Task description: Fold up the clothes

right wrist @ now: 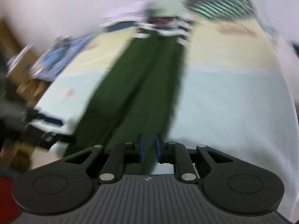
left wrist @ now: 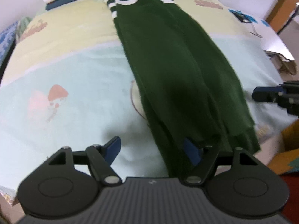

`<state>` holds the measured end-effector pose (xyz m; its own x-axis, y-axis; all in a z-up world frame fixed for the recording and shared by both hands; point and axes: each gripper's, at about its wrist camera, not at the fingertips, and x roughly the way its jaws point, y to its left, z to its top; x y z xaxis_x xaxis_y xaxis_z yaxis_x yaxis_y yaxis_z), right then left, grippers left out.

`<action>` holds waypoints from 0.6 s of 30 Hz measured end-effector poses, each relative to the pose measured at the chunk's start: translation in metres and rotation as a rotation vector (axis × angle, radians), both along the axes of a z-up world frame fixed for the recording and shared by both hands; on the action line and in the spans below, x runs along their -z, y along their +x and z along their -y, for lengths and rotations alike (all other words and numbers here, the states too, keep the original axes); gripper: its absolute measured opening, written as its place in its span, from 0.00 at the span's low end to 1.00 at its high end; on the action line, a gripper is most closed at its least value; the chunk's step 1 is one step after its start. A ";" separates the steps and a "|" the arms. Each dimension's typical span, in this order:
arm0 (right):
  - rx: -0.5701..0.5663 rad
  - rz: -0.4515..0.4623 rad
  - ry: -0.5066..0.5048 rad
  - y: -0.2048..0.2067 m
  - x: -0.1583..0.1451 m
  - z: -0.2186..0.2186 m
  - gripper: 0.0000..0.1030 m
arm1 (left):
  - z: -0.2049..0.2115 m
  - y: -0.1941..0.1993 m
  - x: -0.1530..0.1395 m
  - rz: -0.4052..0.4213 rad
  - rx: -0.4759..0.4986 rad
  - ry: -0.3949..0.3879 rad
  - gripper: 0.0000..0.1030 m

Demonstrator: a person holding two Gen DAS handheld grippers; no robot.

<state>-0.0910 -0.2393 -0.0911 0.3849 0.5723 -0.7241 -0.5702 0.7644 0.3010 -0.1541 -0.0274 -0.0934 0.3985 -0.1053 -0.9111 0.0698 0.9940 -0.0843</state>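
The green garment [left wrist: 168,59] is laid lengthwise on the bed [left wrist: 74,71], sides folded into a strip from 12 to 6 o'clock. A crosswise fold seems left. The left claw [left wrist: 153,149] is spread wide at the hem; the right claw [right wrist: 149,145] is narrowed on the hem.

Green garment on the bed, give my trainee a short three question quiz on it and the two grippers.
1. True or false: the green garment lies folded into a long strip on the bed sheet.
2. Which gripper is wide open? A) left gripper B) right gripper
3. Fill in: the garment's far end has green and ____ stripes.

Key: 1 true; 2 A; 3 white. The right gripper's pads stand close together around the near end of the cloth; blur leaves it unclear whether they pinch it.
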 end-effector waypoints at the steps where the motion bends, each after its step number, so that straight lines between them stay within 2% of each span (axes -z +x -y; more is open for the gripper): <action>1: -0.071 0.014 -0.007 -0.006 -0.004 -0.005 0.20 | 0.002 -0.002 -0.002 0.007 0.024 0.003 0.73; 3: -0.189 0.069 -0.049 -0.017 -0.005 -0.020 0.28 | 0.010 -0.002 -0.006 0.025 0.088 0.025 0.73; 7: -0.368 0.159 -0.170 -0.031 0.000 -0.046 0.30 | 0.028 -0.005 -0.014 0.071 0.225 0.076 0.74; 10: -0.403 0.180 -0.200 -0.032 0.002 -0.049 0.44 | 0.040 -0.007 -0.015 0.085 0.347 0.098 0.76; 12: -0.418 0.190 -0.215 -0.032 0.004 -0.049 0.44 | 0.047 -0.007 -0.012 0.085 0.408 0.108 0.75; 14: -0.433 0.200 -0.229 -0.032 0.005 -0.050 0.41 | 0.053 -0.004 -0.004 0.088 0.444 0.159 0.68; 16: -0.448 0.210 -0.243 -0.032 0.006 -0.051 0.36 | 0.056 0.003 0.002 0.074 0.460 0.187 0.47; 18: -0.462 0.220 -0.258 -0.032 0.008 -0.052 0.32 | 0.051 0.010 0.006 0.056 0.452 0.147 0.48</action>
<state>-0.1227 -0.1876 -0.0987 0.2938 0.5327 -0.7937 -0.8909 0.4534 -0.0255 -0.1436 -0.0780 -0.0990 0.3913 -0.1508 -0.9078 0.4985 0.8640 0.0713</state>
